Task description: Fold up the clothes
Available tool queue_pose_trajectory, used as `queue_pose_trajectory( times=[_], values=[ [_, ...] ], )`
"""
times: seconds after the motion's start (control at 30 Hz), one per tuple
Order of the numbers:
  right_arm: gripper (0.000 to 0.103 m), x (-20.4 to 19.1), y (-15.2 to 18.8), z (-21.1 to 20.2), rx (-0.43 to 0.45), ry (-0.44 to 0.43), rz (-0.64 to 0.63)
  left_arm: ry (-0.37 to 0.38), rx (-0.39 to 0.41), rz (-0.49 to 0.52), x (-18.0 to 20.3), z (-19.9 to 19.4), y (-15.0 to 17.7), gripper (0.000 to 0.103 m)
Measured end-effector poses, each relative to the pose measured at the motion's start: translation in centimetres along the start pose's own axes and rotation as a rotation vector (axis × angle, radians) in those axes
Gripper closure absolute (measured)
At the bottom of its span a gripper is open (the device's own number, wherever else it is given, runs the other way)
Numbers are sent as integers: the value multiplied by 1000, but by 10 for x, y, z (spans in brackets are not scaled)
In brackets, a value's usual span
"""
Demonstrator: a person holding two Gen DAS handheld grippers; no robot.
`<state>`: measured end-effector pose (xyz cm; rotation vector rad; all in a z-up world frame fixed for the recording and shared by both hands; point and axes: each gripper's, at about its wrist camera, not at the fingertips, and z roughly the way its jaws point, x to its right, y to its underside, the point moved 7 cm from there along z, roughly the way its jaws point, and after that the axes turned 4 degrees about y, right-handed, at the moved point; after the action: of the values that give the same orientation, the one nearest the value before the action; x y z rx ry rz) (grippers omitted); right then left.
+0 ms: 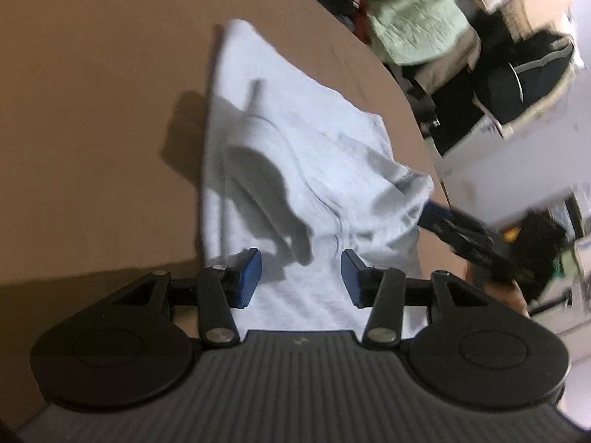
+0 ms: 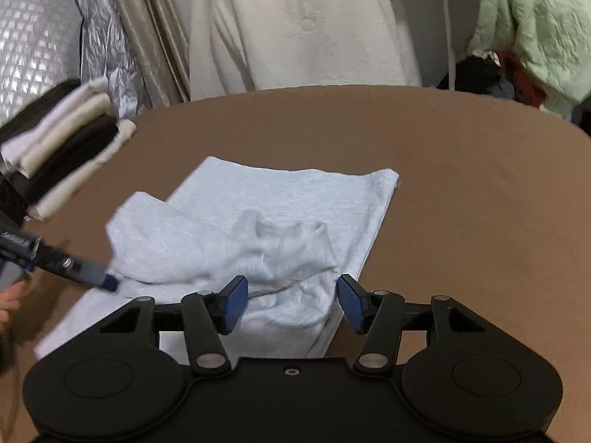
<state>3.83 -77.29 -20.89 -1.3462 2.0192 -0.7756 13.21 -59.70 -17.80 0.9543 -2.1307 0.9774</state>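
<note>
**A:** So where's the cloth (image 2: 280,221) sitting right now?

**B:** Flat on the brown counter (image 2: 461,192), roughly in the middle. It's a pale blue-grey piece, partly folded: the far half lies smooth, and the near half is bunched up in a rumpled heap on top of it. I'm driving both grippers from here and both cams are looking down at it.

**A:** Are you holding it with anything?

**B:** Nope. My right gripper (image 2: 291,304) has its jaws spread apart, hovering over the near edge of the cloth, and the blue pads aren't pressing on anything; cloth is just visible in the gap below. Left gripper (image 1: 301,277) is the same deal, jaws released with the cloth lying under them, nothing pinched. Its shadow falls across the cloth.

**A:** Can you see one gripper from the other cam?

**B:** Yeah. In the right cam the left gripper comes in from the left side, blurry, its blue tip right at the rumpled edge of the cloth. In the left cam the right one (image 1: 465,232) shows at the right corner of the cloth, also smeared, so I can't tell if it touches.

**A:** Anything else around the cloth?

**B:** A stack (image 2: 62,147) of folded cream and dark items left of it at the counter edge, a cream garment (image 2: 306,26) hanging behind the counter, and a green blanket (image 2: 535,29) off to the right.
</note>
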Motion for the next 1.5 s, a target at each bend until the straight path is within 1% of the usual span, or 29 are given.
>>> queue_pose_trajectory(
  times=[0.1, 0.17, 0.2, 0.23, 0.27, 0.3, 0.33, 0.37, 0.4, 0.43, 0.47, 0.53, 0.63, 0.7, 0.77, 0.87, 0.93, 1.0, 1.07, 1.1, 1.13, 1.17, 1.2, 1.23, 1.27, 1.3, 1.4, 1.43, 1.5],
  values=[
    [42, 3, -1, 24, 10, 39, -37, 50, 25, -18, 0, 6, -11, 57],
    [42, 9, 0, 35, 29, 28, 9, 69, 74, -44, 0, 13, -31, 57],
    [47, 9, 0, 34, 51, 17, 15, 81, 101, -53, 1, 16, -42, 57],
    [55, 9, -1, 34, 75, 6, 20, 94, 128, -63, 1, 19, -53, 57],
    [76, 9, -2, 33, 98, -5, 25, 121, 172, -68, 4, 17, -63, 57],
    [82, 8, -4, 31, 110, -12, 20, 148, 216, -72, 7, 15, -74, 57],
    [83, 8, -7, 29, 125, -11, 22, 190, 266, -69, 13, 8, -82, 55],
    [85, 8, -10, 27, 141, -8, 25, 220, 296, -47, 20, 1, -87, 45],
    [85, 9, -11, 24, 150, -4, 30, 219, 316, -14, 26, -7, -90, 36],
    [85, 12, -11, 24, 145, 4, 49, 196, 332, 34, 30, -15, -87, 34],
    [85, 16, -9, 29, 112, 11, 88, 171, 347, 82, 33, -22, -85, 31],
    [84, 24, -4, 41, 34, 29, 162, 83, 353, 176, 30, -32, -73, 25],
    [83, 28, -1, 47, 11, 16, 231, -2, 344, 213, 12, -31, -59, 24],
    [82, 36, -1, 49, -11, -4, 320, -46, 341, 217, 0, -28, -50, 24],
    [81, 43, 2, 48, -17, -43, 411, -121, 297, 301, -2, -22, -45, 24],
    [80, 41, 4, 45, -5, -55, 383, -126, 219, 465, 15, -14, -32, 24],
    [74, 33, 3, 45, 10, -48, 324, -88, 177, 559, 35, -6, -17, 24],
    [63, 27, 1, 45, 24, -54, 287, -178, 154, 659, 45, 11, -11, 24],
    [54, 23, -1, 46, 36, -72, 269, -345, 137, 763, 47, 35, -19, 24],
    [53, 22, -1, 47, 41, -74, 264, -430, 129, 814, 49, 46, -23, 24],
    [53, 21, -2, 46, 49, -71, 253, -459, 117, 826, 50, 54, -31, 25],
    [54, 21, -2, 44, 58, -68, 242, -486, 105, 837, 51, 63, -39, 35],
    [59, 20, -3, 42, 72, -62, 225, -467, 70, 808, 52, 69, -48, 52],
    [66, 19, -4, 39, 93, -52, 207, -446, 34, 777, 53, 76, -57, 58],
    [80, 19, -7, 35, 120, -37, 183, -433, 19, 736, 55, 78, -66, 68],
    [81, 19, -10, 31, 147, -29, 173, -434, 23, 696, 58, 79, -76, 73],
    [83, 17, -16, 25, 201, -21, 154, -471, 128, 628, 59, 73, -107, 73],
    [83, 16, -17, 24, 214, -20, 149, -480, 181, 600, 54, 69, -117, 73],
    [83, 20, -14, 32, 167, 5, 164, -504, 253, 535, 41, 59, -131, 73]
  ],
)
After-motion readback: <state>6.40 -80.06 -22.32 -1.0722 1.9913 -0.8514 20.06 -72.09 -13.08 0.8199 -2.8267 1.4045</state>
